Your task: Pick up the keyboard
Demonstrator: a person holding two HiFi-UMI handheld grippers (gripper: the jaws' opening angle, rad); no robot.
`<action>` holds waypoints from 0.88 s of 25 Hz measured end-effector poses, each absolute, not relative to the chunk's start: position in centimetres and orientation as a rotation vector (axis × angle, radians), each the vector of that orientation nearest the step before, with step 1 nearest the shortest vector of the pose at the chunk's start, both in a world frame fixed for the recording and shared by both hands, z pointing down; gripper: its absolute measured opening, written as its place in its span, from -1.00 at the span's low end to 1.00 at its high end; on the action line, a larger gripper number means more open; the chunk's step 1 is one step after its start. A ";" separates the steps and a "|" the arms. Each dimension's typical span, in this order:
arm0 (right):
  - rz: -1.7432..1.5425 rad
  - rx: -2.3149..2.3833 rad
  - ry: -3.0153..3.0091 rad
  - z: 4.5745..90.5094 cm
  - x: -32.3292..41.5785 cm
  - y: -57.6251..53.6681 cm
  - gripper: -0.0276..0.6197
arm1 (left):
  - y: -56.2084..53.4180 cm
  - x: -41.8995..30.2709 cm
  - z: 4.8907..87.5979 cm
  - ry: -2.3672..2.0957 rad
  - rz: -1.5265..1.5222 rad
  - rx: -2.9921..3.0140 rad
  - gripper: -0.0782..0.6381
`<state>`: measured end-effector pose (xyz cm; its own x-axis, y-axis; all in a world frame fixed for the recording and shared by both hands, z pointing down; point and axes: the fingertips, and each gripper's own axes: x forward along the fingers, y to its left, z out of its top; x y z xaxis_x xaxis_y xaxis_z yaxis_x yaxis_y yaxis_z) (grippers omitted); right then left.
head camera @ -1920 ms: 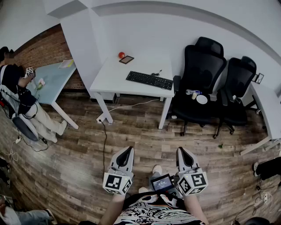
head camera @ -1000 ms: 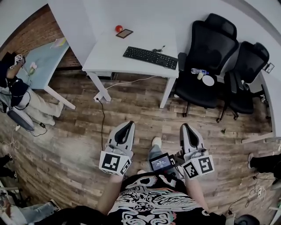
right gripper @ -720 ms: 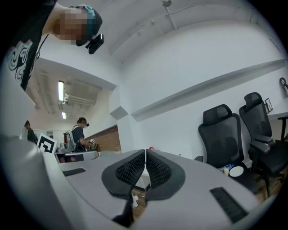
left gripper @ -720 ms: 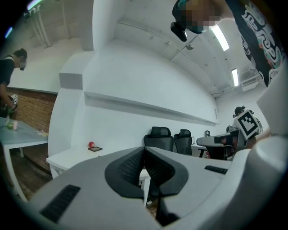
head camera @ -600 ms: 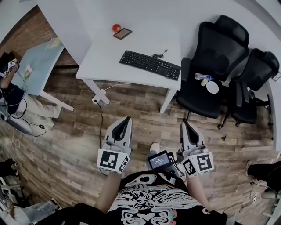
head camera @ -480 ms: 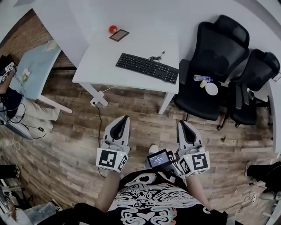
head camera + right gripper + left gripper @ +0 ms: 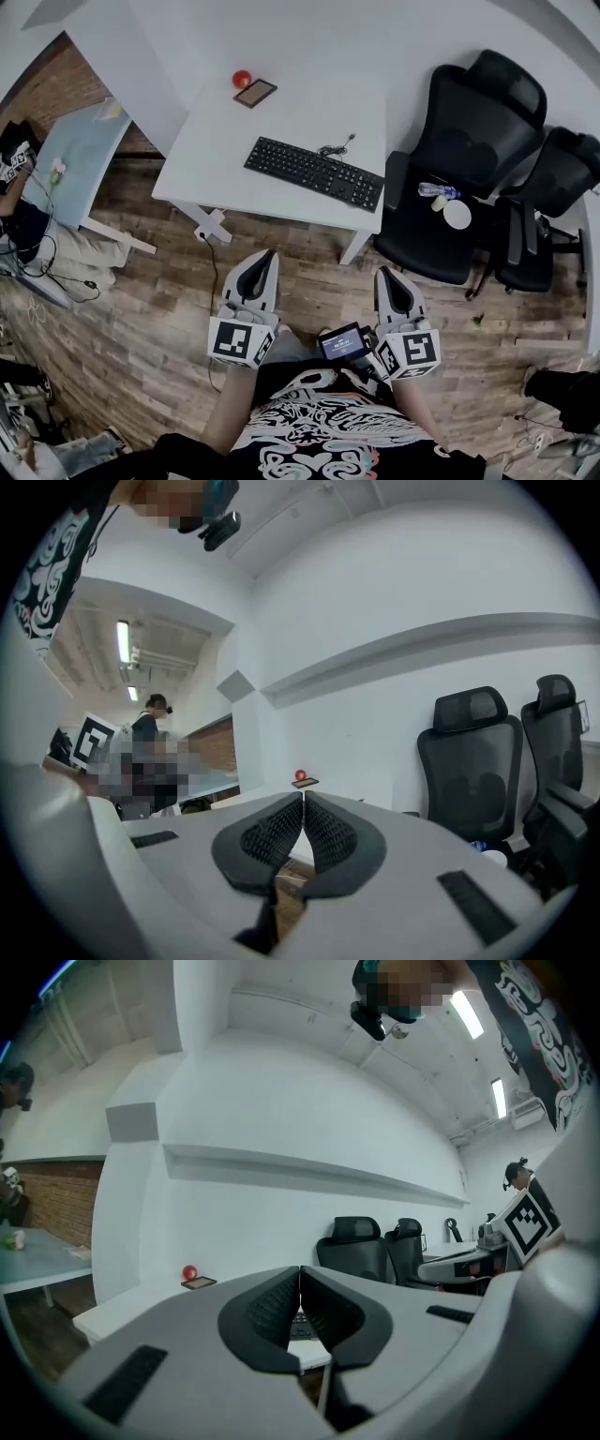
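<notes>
A black keyboard (image 7: 314,173) lies slanted on the white desk (image 7: 225,150), its cable curled at the far edge. My left gripper (image 7: 265,255) and right gripper (image 7: 385,273) hover over the wooden floor, short of the desk's front edge, both pointing toward it. Each is shut with nothing between its jaws. In the left gripper view a sliver of the keyboard (image 7: 301,1326) peeks out behind the closed left gripper (image 7: 299,1283). The right gripper view shows the right gripper (image 7: 303,808) closed, with the desk beyond it.
A red ball (image 7: 242,79) and a small dark tablet (image 7: 255,93) sit at the desk's far left. Two black office chairs (image 7: 457,178) stand to the right, one carrying a bottle and a white disc. A pale blue table (image 7: 70,159) and a seated person are at left.
The view has closed in on the desk: the keyboard now sits larger and lower in the head view. Both grippers stayed shut and side by side.
</notes>
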<state>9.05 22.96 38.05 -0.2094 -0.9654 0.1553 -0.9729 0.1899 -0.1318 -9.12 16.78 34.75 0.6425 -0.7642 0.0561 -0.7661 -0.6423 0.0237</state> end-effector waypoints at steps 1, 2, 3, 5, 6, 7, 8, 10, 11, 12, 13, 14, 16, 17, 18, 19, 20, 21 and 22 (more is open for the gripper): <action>0.308 1.964 -2.381 38.1 9.3 22.2 -0.82 | 16.0 -8.9 34.8 -1.307 0.062 2.810 -0.73; 0.301 1.972 -2.372 38.0 9.5 21.5 -0.82 | 15.2 -8.8 34.9 -1.307 0.060 2.811 -0.73; 0.291 1.974 -2.370 37.9 9.7 20.6 -0.82 | 14.3 -8.7 35.0 -1.305 0.059 2.811 -0.73; 0.264 1.968 -2.376 37.7 9.9 18.8 -0.82 | 12.5 -8.3 35.1 -1.295 0.062 2.812 -0.73; 0.254 1.968 -2.374 37.6 9.9 17.9 -0.82 | 11.6 -8.2 35.2 -1.289 0.062 2.814 -0.73; 0.250 1.975 -2.368 37.5 10.0 16.9 -0.82 | 10.7 -8.1 35.3 -1.282 0.063 2.818 -0.73; 0.249 1.985 -2.358 37.5 10.1 15.9 -0.82 | 9.6 -8.0 35.4 -1.276 0.065 2.823 -0.73; 0.243 2.006 -2.337 37.7 10.3 13.8 -0.82 | 7.3 -7.9 35.7 -1.260 0.064 2.831 -0.73; 0.246 2.019 -2.324 37.8 10.3 12.7 -0.82 | 5.9 -7.9 35.8 -1.249 0.061 2.833 -0.73; 0.255 2.033 -2.308 38.0 10.3 11.6 -0.82 | 4.6 -7.9 36.0 -1.237 0.061 2.835 -0.73; 0.266 2.046 -2.292 38.2 10.3 10.4 -0.82 | 3.1 -8.0 36.1 -1.226 0.064 2.837 -0.73; 0.276 2.055 -2.276 38.3 10.2 9.1 -0.82 | 1.7 -8.0 36.2 -1.213 0.070 2.840 -0.73; 0.289 2.073 -2.246 38.3 10.0 6.5 -0.82 | -1.2 -8.0 36.6 -1.179 0.087 2.846 -0.73; 0.290 2.085 -2.231 38.3 9.9 5.2 -0.82 | -2.6 -7.9 36.8 -1.158 0.095 2.849 -0.73; 0.285 2.097 -2.218 38.2 9.9 3.9 -0.82 | -4.1 -7.7 37.0 -1.136 0.103 2.852 -0.73; 0.275 2.111 -2.208 38.0 10.0 2.5 -0.82 | -5.5 -7.5 37.2 -1.112 0.110 2.856 -0.73; 0.265 2.125 -2.202 37.9 10.0 1.2 -0.82 | -6.8 -7.2 37.5 -1.087 0.118 2.860 -0.73; 0.261 2.137 -2.197 37.8 10.0 -0.1 -0.82 | -8.1 -6.9 37.8 -1.058 0.128 2.866 -0.73; 0.266 2.148 -2.186 37.9 9.9 -1.2 -0.82 | -9.2 -6.6 38.1 -1.027 0.142 2.873 -0.73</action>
<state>9.94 -1.15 37.92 -0.0237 -0.9856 0.1673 -0.9970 0.0109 -0.0770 -6.64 -9.21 38.12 0.7698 -0.6276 0.1165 -0.6356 -0.7703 0.0507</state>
